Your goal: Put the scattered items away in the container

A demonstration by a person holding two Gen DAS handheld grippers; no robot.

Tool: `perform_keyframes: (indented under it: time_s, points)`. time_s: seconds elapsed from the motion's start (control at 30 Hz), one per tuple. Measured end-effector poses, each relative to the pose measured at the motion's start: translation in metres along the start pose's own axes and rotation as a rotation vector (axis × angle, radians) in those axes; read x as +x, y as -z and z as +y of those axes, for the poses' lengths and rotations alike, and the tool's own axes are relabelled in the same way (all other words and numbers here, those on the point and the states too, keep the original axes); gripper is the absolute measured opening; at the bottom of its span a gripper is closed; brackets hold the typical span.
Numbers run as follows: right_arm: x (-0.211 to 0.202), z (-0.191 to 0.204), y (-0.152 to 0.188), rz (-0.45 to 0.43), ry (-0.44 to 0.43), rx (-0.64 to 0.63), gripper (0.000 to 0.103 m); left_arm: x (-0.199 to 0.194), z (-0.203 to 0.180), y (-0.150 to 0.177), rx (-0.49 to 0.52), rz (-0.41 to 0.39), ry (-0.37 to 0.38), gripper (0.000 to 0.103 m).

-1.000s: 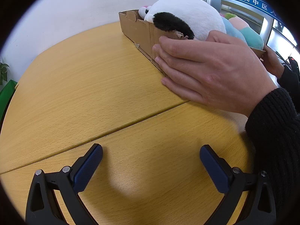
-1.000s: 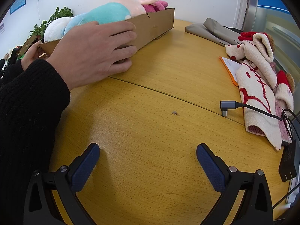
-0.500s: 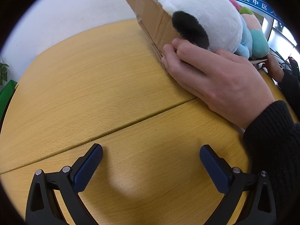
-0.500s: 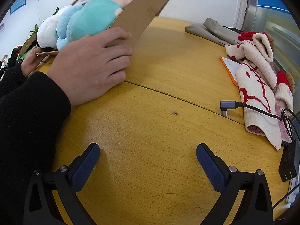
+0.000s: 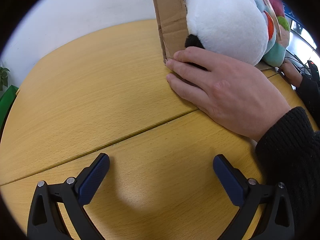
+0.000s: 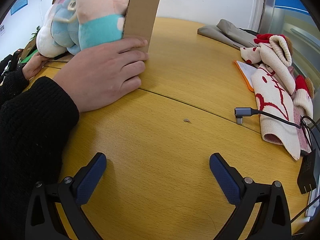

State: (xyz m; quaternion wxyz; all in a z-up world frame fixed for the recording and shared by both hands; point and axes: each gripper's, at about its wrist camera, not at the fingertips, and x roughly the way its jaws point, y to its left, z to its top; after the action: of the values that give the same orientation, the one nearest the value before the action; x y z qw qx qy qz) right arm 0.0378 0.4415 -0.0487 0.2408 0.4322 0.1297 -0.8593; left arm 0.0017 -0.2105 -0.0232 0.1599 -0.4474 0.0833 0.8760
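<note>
A cardboard box (image 5: 172, 20) full of plush toys is tipped steeply up on its near edge, held by two bare hands (image 5: 224, 88). A white and black plush (image 5: 226, 24) bulges out of it. The right wrist view shows the same box (image 6: 142, 14) with a teal and pink plush (image 6: 98, 26) and a hand (image 6: 104, 74) on its side. My left gripper (image 5: 161, 172) is open and empty, low over the wooden table, well short of the box. My right gripper (image 6: 158, 170) is also open and empty over the table.
Knitted red and white socks (image 6: 276, 92), an orange-edged notebook (image 6: 244, 70), a grey folded cloth (image 6: 226, 32) and a cable with a grey plug (image 6: 243, 113) lie at the table's right. A black adapter (image 6: 308, 174) sits at the right edge. A seam (image 5: 100, 146) crosses the tabletop.
The hands have tilted the box from flat on the table to nearly upright, and the plush toys lean out of it. Both grippers have stayed still and open.
</note>
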Motion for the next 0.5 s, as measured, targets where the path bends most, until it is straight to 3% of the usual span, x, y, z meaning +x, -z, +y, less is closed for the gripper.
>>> perform_keyframes:
  time_s: [0.5]
  points:
    - [0.0000,0.0001,0.0002,0.000,0.000,0.000,0.103,0.0031,-0.0014,0.0015,0.000,0.000,0.000,0.103]
